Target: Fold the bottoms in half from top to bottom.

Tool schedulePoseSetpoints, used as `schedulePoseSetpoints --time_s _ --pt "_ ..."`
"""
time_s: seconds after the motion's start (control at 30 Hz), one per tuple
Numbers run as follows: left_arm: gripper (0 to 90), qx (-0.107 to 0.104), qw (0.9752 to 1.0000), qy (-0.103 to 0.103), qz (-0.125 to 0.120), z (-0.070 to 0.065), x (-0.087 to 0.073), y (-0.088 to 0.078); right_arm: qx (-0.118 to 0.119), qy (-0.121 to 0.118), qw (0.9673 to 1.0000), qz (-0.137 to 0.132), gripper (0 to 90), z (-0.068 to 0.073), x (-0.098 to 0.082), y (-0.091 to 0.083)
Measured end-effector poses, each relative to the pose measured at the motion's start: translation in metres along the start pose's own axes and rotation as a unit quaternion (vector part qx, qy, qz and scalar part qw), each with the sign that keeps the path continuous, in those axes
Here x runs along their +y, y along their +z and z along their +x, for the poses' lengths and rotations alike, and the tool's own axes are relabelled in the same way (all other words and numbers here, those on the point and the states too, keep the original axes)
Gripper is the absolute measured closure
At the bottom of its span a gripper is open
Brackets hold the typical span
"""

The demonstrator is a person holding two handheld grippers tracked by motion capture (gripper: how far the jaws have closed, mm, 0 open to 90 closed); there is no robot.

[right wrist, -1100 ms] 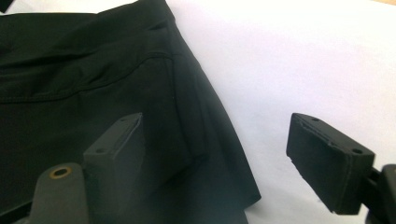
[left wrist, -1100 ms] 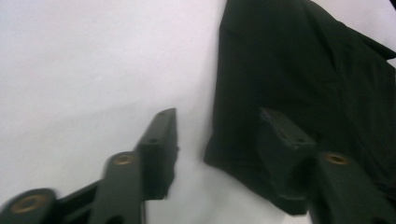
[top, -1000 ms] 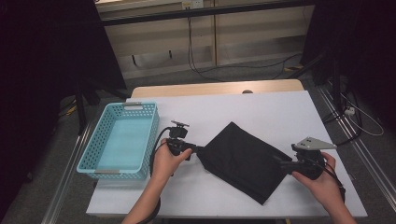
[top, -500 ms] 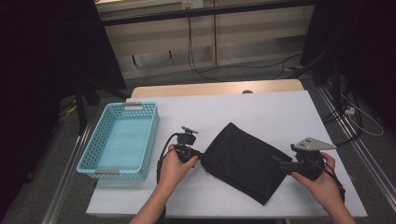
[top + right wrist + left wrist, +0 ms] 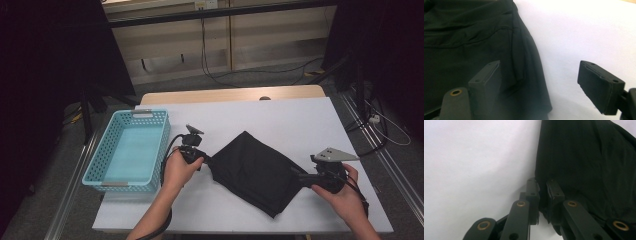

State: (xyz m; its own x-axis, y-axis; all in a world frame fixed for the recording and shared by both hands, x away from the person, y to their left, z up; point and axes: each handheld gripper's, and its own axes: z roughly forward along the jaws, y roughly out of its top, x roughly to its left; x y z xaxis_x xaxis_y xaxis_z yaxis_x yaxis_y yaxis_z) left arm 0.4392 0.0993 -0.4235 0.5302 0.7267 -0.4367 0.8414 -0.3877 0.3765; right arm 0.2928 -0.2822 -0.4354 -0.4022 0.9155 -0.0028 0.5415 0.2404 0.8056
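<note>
In the high view a black, soft folded fabric garment (image 5: 256,172) lies flat on the white tabletop (image 5: 280,120), between its middle and its near edge, with a light-blue perforated plastic basket (image 5: 129,150) standing at the left edge. The left hand-held gripper (image 5: 206,160) meets the cloth's left corner, and the right hand-held gripper (image 5: 299,178) sits at its right edge. In the left gripper view the jaws have just been closing and now stand nearly pressed together, pinching a fold of the garment's edge (image 5: 544,195). In the right gripper view the jaws are spread wide, one over the cloth (image 5: 474,45) and one over bare tabletop, gripping nothing. The fabric looks light, limp and a little slick, so it likely sags and unfolds when lifted; corners or the seamed hem seem the surest holds.
</note>
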Motion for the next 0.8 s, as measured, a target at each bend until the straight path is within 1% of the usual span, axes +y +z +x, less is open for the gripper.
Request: schedulePoseSetpoints --time_s 0.07,0.2,0.23,0.3,0.4,0.53,0.6,0.8 --pt "82.0 0.01 1.0 0.002 0.001 0.001 0.005 -0.002 0.001 -0.001 1.0 0.0 18.9 0.001 0.0 0.0" --pt "82.1 0.016 0.9999 0.004 0.005 0.006 0.013 -0.006 0.002 -0.001 1.0 -0.001 18.9 0.001 0.0 0.0" --pt "82.1 0.02 0.9998 0.003 0.004 0.007 0.015 -0.007 0.002 0.0 1.0 -0.001 18.9 0.001 0.0 0.0" --pt "82.1 0.025 0.9996 0.006 0.009 0.009 0.019 -0.008 0.003 0.0 1.0 -0.001 18.9 0.0 0.0 0.0" --pt "82.1 0.029 0.9995 0.005 0.007 0.011 0.025 -0.01 0.004 -0.001 1.0 -0.001 18.8 0.001 0.0 0.001" --pt "82.1 0.039 0.9992 0.012 0.007 0.012 0.033 -0.011 0.007 -0.005 1.0 0.001 18.8 0.003 0.001 0.003" --pt "82.1 0.039 0.999 0.018 0.007 0.013 0.035 -0.011 0.008 -0.006 0.9999 0.002 18.8 0.005 0.001 0.004" --pt "82.1 0.04 0.9989 0.021 0.013 0.018 0.044 -0.01 0.013 -0.01 0.9999 0.004 18.8 0.009 0.003 0.007"
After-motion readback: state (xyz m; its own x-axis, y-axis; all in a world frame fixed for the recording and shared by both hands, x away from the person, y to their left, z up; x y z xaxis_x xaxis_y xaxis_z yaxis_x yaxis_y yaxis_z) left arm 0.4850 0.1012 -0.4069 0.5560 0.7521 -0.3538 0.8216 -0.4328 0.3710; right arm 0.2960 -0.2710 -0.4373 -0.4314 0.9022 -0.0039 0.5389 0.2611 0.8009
